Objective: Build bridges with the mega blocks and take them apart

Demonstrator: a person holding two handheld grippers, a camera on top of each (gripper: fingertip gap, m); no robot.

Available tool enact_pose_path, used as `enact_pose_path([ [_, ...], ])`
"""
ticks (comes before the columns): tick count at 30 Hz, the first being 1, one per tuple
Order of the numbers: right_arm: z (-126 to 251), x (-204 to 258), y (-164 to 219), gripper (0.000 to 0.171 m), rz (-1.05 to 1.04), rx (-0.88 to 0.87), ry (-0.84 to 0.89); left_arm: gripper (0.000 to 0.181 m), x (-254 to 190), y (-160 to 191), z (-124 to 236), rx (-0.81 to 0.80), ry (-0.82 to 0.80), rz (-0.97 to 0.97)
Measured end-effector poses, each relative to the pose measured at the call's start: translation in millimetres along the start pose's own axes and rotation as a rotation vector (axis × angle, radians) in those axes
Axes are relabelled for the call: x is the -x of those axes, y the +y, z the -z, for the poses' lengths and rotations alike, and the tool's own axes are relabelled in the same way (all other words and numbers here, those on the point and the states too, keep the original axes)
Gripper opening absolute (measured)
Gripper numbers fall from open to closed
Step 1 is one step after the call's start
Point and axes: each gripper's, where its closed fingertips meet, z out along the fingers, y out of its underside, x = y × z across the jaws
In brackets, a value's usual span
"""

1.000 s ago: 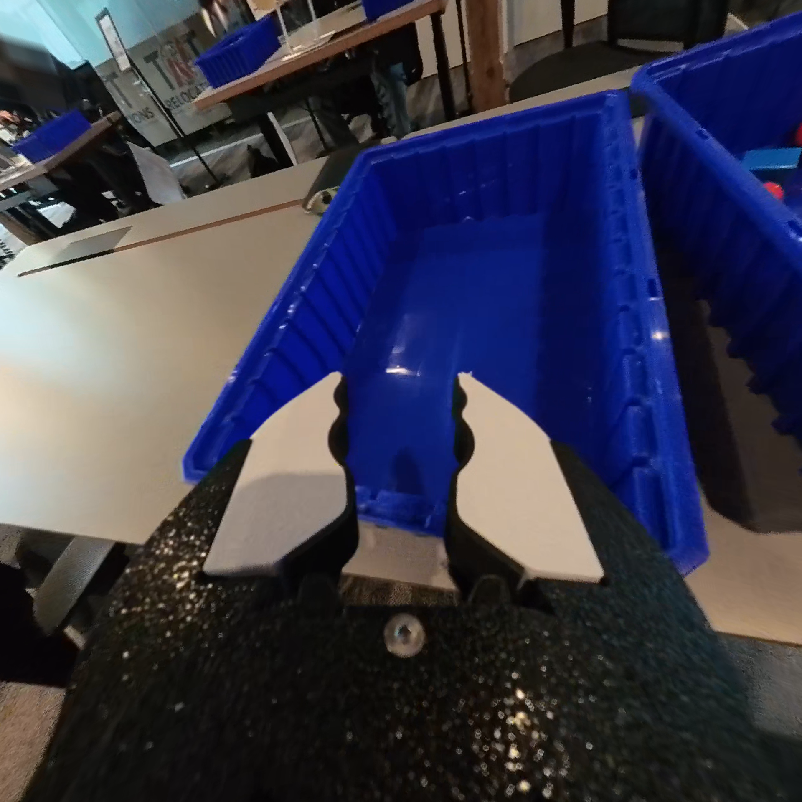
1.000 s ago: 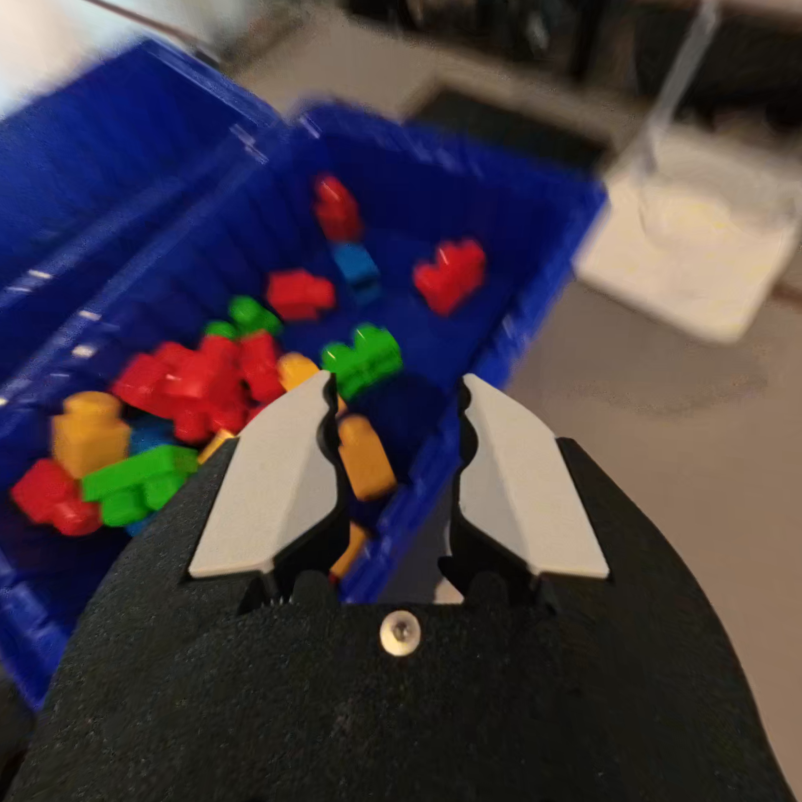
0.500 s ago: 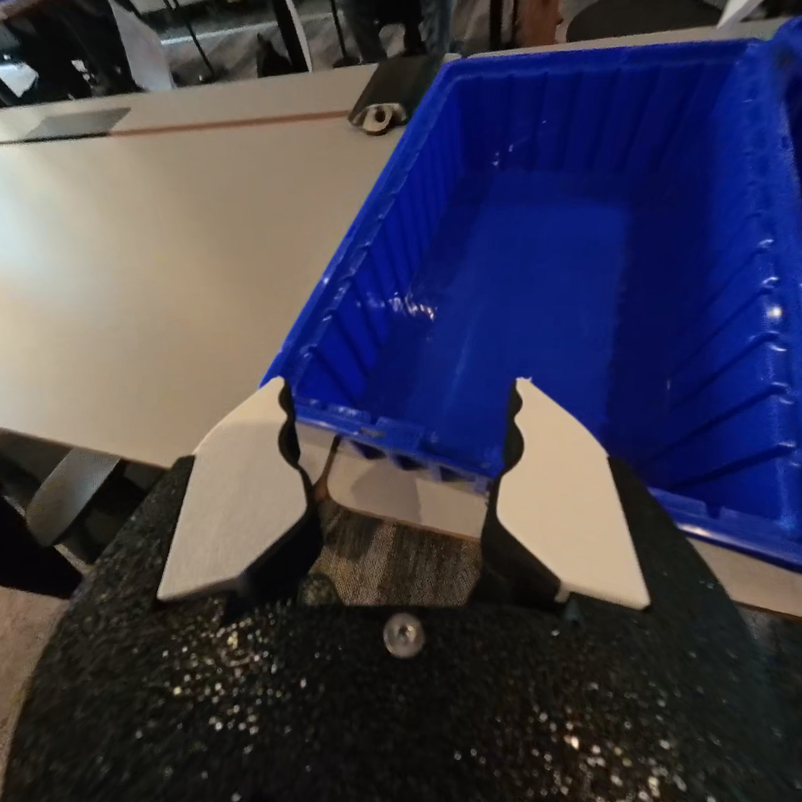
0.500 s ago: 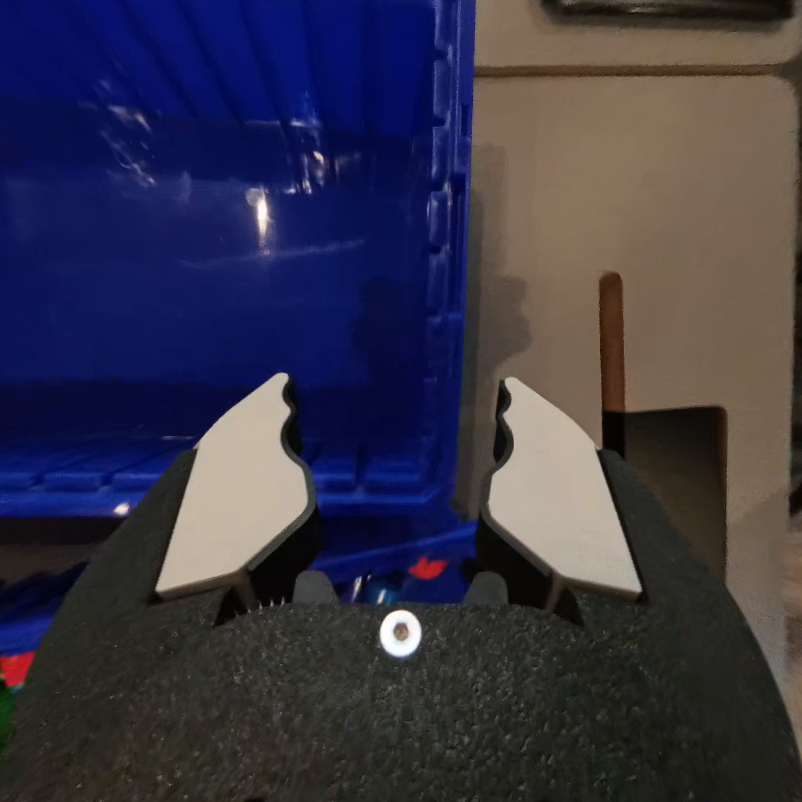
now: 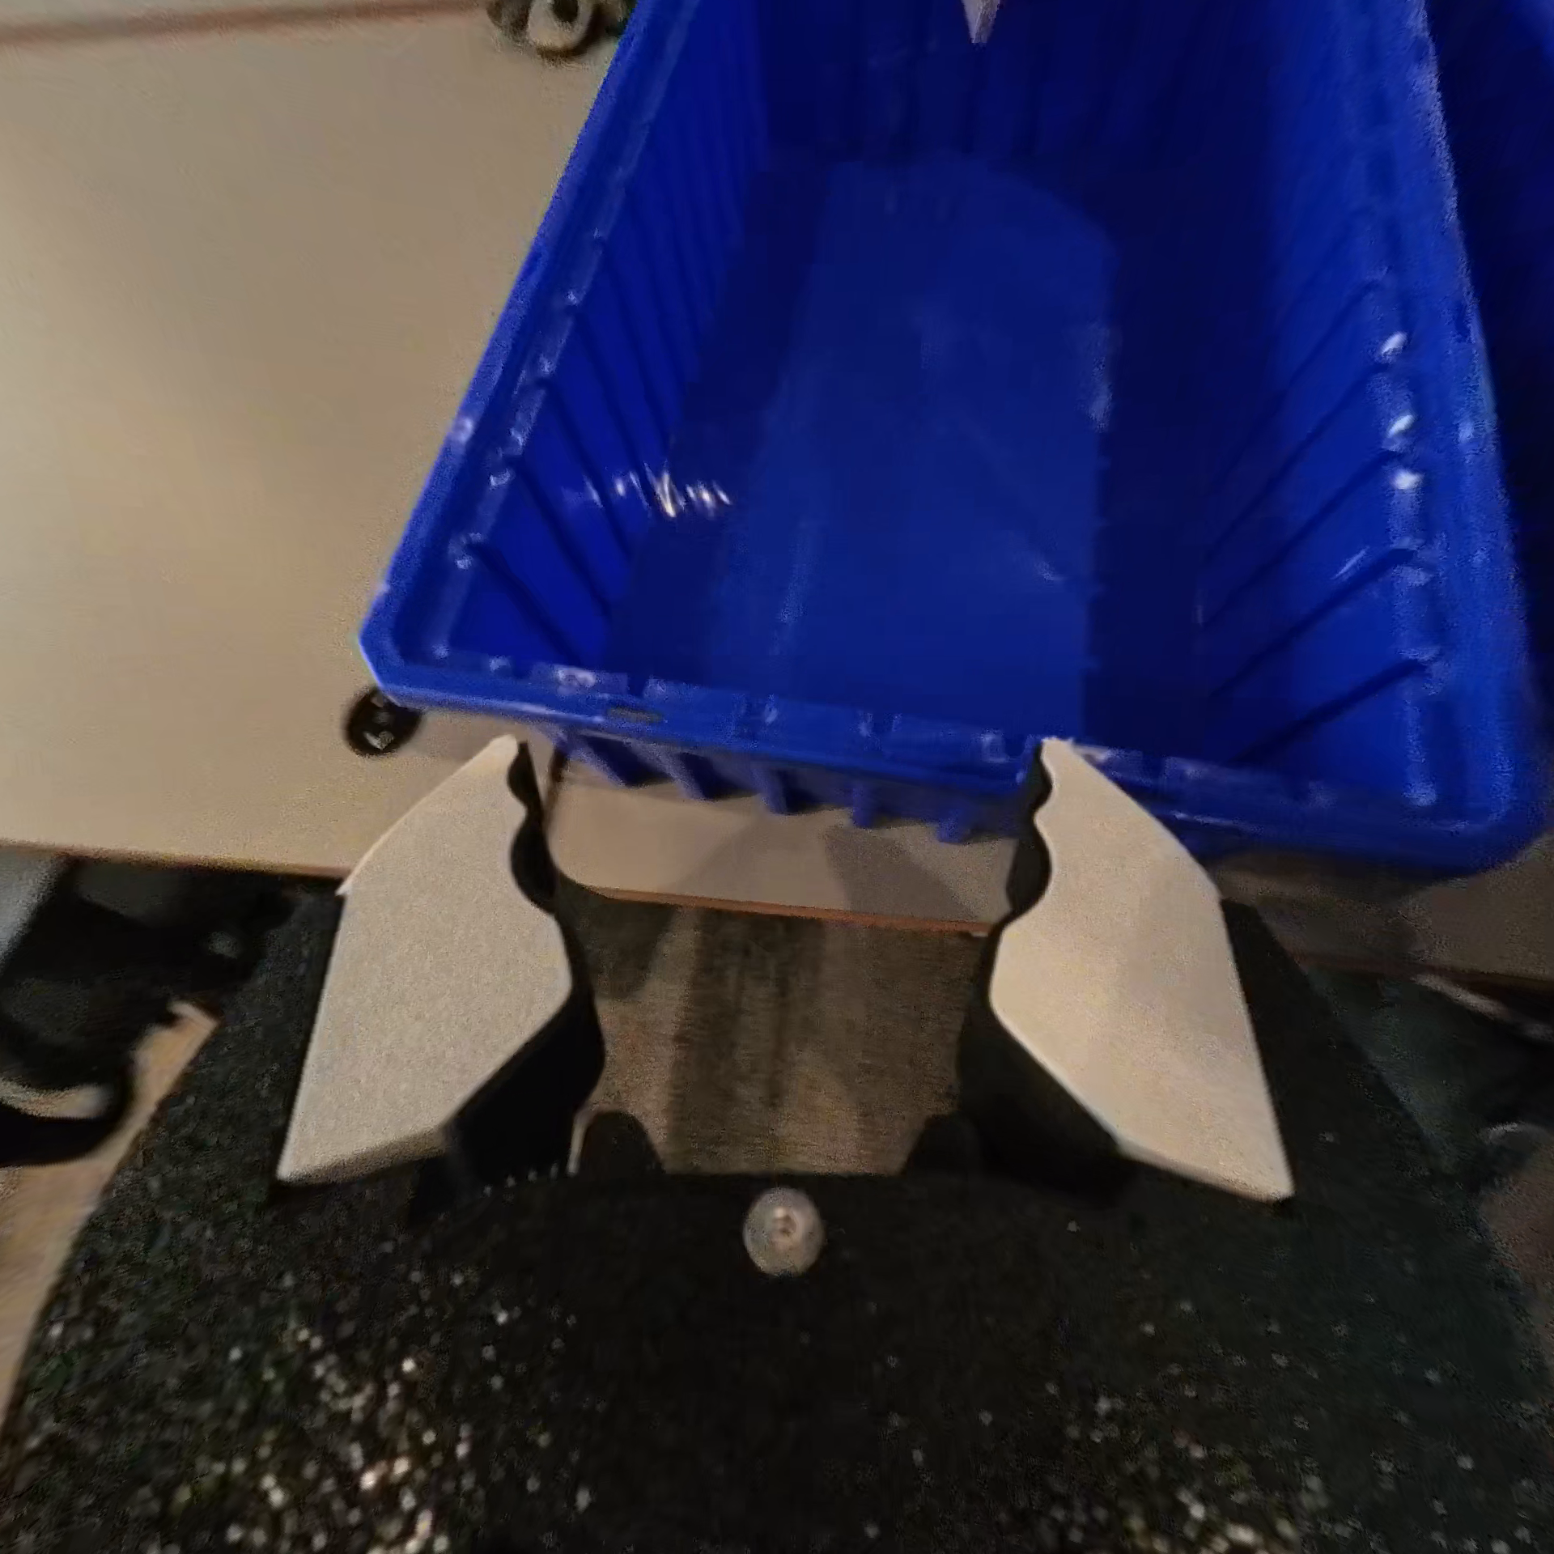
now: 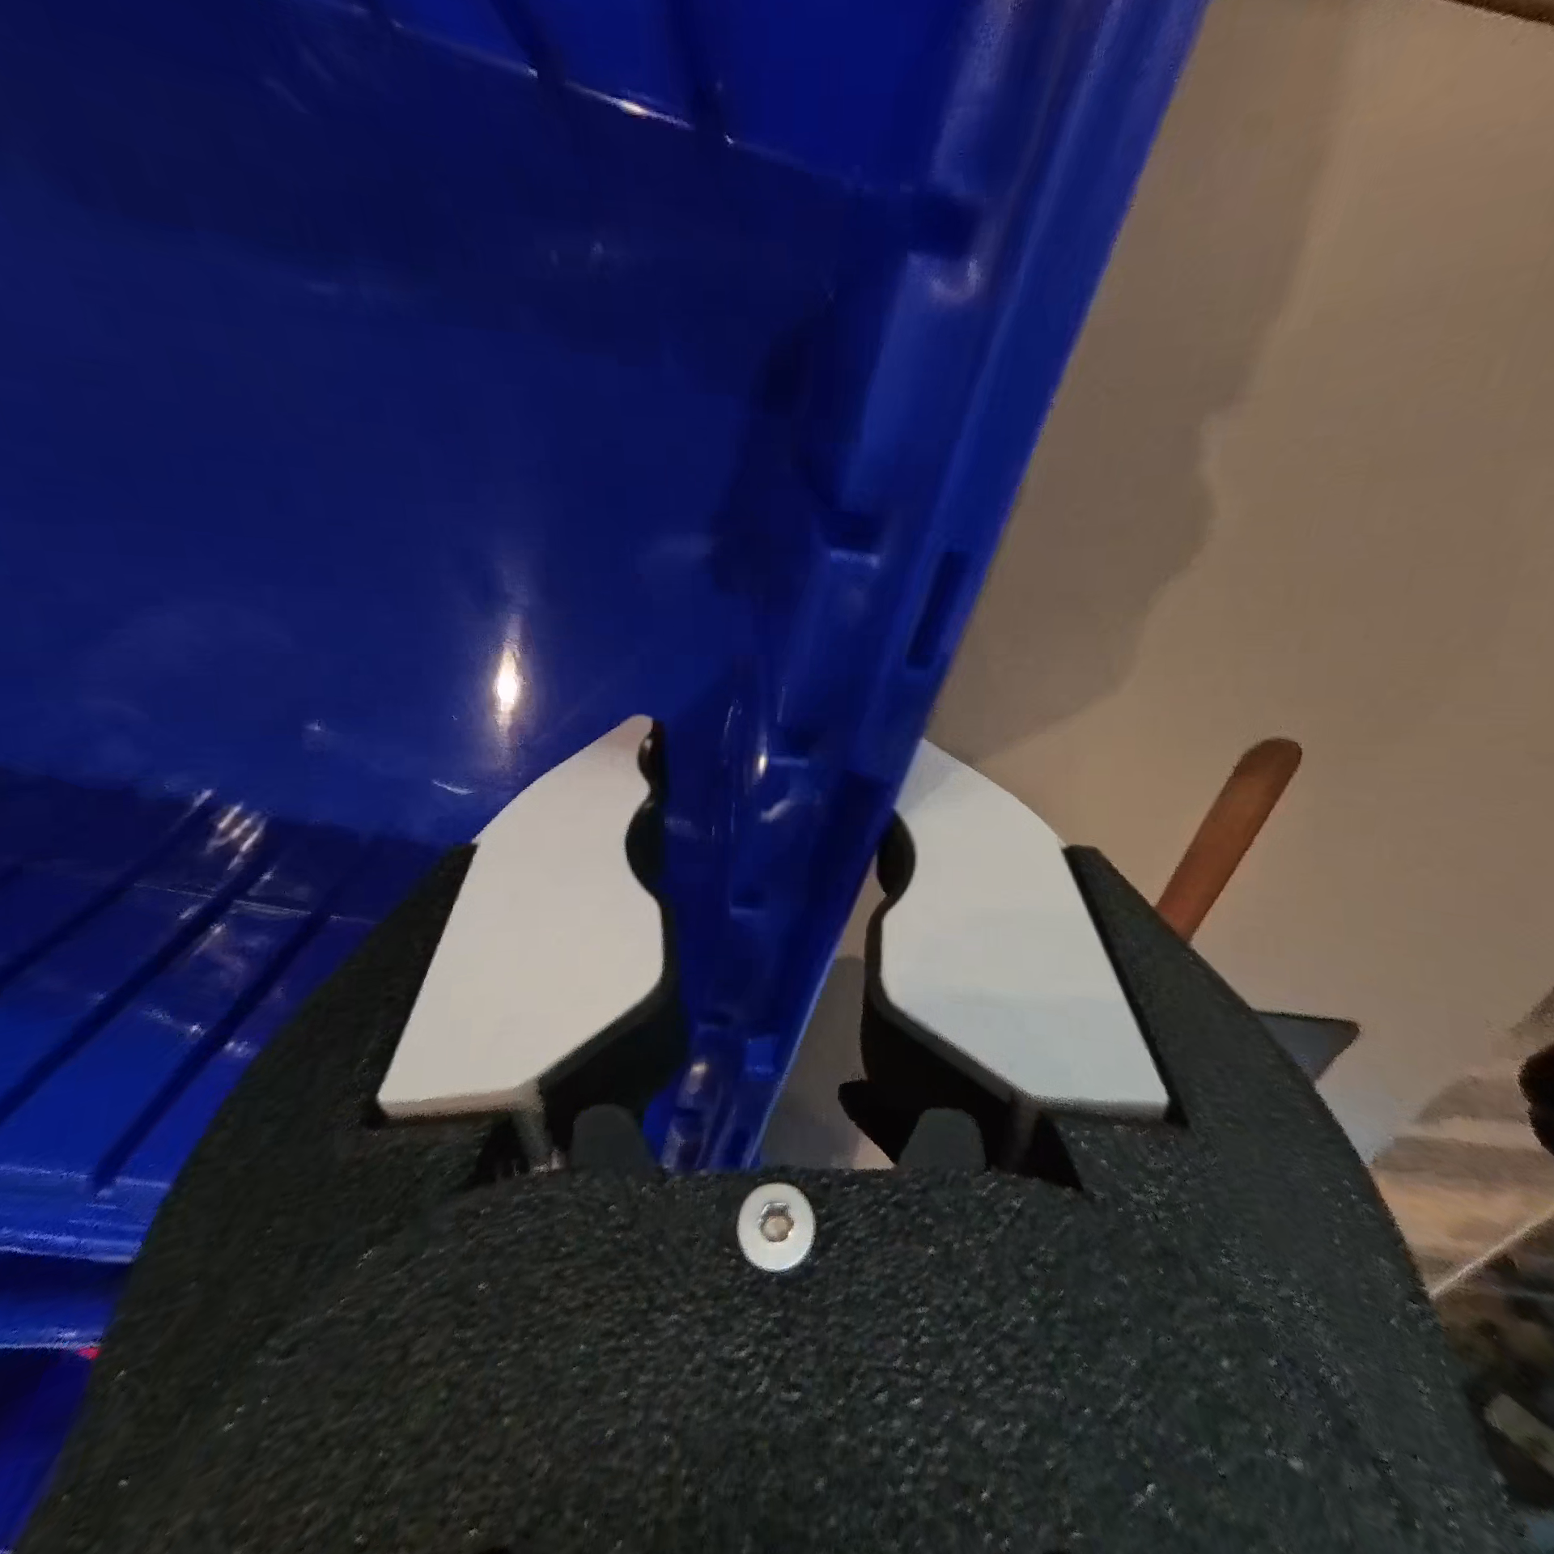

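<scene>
No mega blocks show clearly; only a small red speck sits at the lower left edge of the right wrist view. An empty blue bin stands on the beige table. My left gripper is open wide and empty, its tips just short of the bin's near rim. My right gripper straddles the side wall of a blue bin: one finger is inside, one outside, closed in on the rim.
A second blue bin stands close to the right of the empty one. A black fitting is set in the table near the bin's left corner. A brown rod-like strip lies right of my right gripper. The left gripper's tips are roughly 40 centimeters from the right gripper's.
My left gripper opened wider and tilted down over the empty bin's near rim. My right gripper swung away from the blocks, moved onto a bin wall and narrowed around it.
</scene>
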Motion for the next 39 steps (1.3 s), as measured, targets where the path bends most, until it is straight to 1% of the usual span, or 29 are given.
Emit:
enact_pose_path([
  [4,-10,-2,1,0.042,0.025,0.054,-0.002,0.1,2,1,-6,-0.006,0.058,0.351],
  [6,-11,-6,2,0.031,0.051,0.06,0.019,0.105,4,9,-14,0.039,0.058,0.446],
  [8,-11,-5,2,0.027,0.019,0.061,-0.008,0.103,5,12,-23,0.066,0.045,0.467],
  [10,-11,-1,0,0.023,-0.022,0.029,-0.064,0.094,2,12,-32,0.087,0.08,0.488],
  [13,-11,5,-5,0.019,-0.076,-0.038,-0.133,0.073,-9,11,-40,0.116,0.185,0.554],
  [15,-11,8,-7,0.018,-0.109,-0.078,-0.173,0.059,-4,13,-38,0.118,0.217,0.579],
  [18,-10,9,-7,0.017,-0.146,-0.114,-0.196,0.039,-3,13,-32,0.087,0.32,0.639],
  [19,-8,10,-6,0.016,-0.15,-0.12,-0.194,0.034,-3,13,-31,0.077,0.336,0.645],
  [22,5,8,-10,0.016,-0.14,-0.148,-0.159,0.034,-4,12,-30,0.077,0.345,0.642],
  [28,49,-3,-24,0.015,-0.141,-0.259,-0.072,0.032,-4,-3,-25,-0.001,0.374,0.615],
  [31,81,-7,-32,0.015,-0.118,-0.345,-0.009,0.031,-6,-13,-20,-0.049,0.398,0.597],
  [34,129,-7,-39,0.015,-0.066,-0.448,0.096,0.031,-6,-24,-14,-0.112,0.406,0.577],
  [39,234,8,-48,0.015,0.07,-0.649,0.364,0.032,-9,-42,-13,-0.195,0.44,0.546],
])
